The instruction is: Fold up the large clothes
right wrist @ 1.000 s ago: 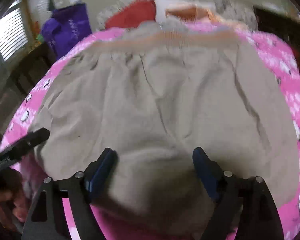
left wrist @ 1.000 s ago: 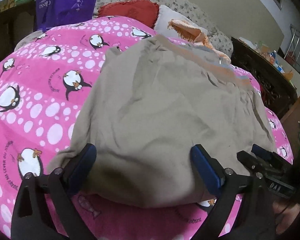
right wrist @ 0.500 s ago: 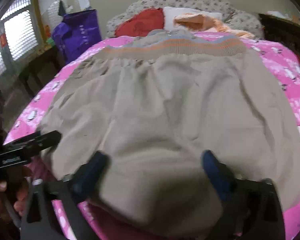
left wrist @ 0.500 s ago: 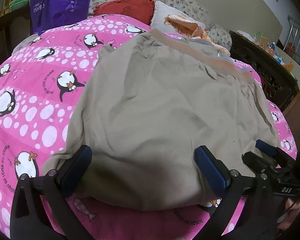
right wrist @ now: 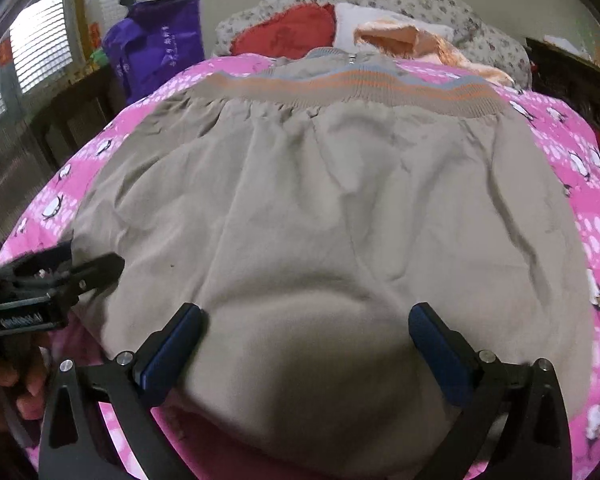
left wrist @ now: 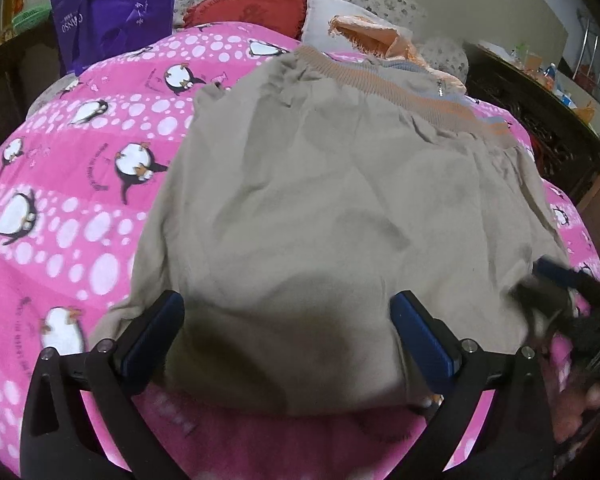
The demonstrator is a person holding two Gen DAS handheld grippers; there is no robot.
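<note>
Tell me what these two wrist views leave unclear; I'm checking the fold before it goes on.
- Near hem of the beige ribbed-waist garment: left wrist view, shadowed and partly behind the wide-open left hand-held gripper.
- Right hand-held gripper: left wrist view, motion-blurred at the right edge.
- Garment's underside: both views, covered by its own top layer.
- Orange cloth by the pillows: right wrist view, too small to identify.

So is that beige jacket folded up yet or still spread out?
Mostly spread out. The beige jacket lies broad across the pink bedspread, striped hem at the far end; whether its near edge is doubled under, I cannot tell.
</note>
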